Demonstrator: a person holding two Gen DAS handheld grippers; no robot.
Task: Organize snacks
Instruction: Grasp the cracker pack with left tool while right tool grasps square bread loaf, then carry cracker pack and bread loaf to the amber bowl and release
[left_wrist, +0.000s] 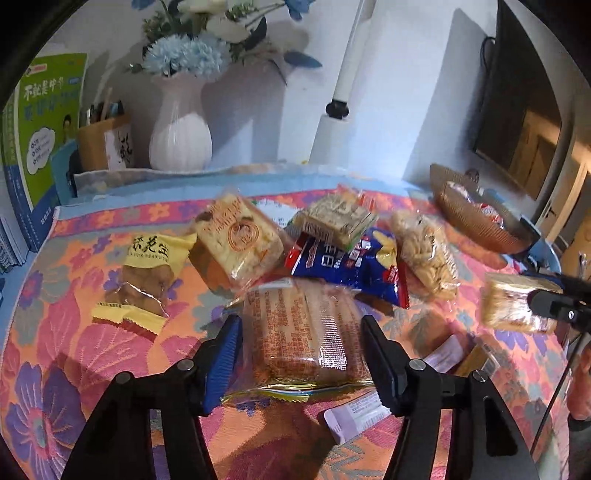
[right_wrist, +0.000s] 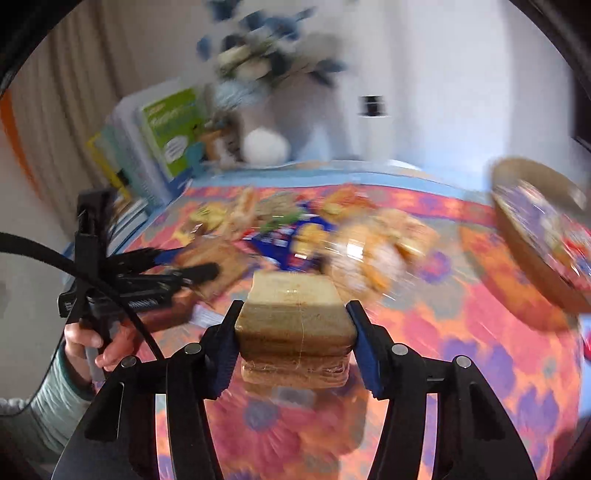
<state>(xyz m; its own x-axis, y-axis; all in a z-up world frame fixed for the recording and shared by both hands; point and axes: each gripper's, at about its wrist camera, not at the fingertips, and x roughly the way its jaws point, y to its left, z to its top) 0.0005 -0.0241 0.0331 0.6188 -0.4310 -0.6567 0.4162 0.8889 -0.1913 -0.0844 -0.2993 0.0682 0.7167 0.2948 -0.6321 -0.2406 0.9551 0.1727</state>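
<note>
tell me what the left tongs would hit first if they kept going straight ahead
Likely the blue chip bag. The left tongs straddle a biscuit pack, and the bag lies just beyond it, though depth is hard to judge here.

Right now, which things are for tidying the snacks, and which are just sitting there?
For the job:
- wrapped cake, gripped by the right gripper
- cracker pack between the left gripper fingers
- blue snack bag
- yellow peanut pack
- woven basket

Just lying about:
- white vase
- green book
- pen holder
</note>
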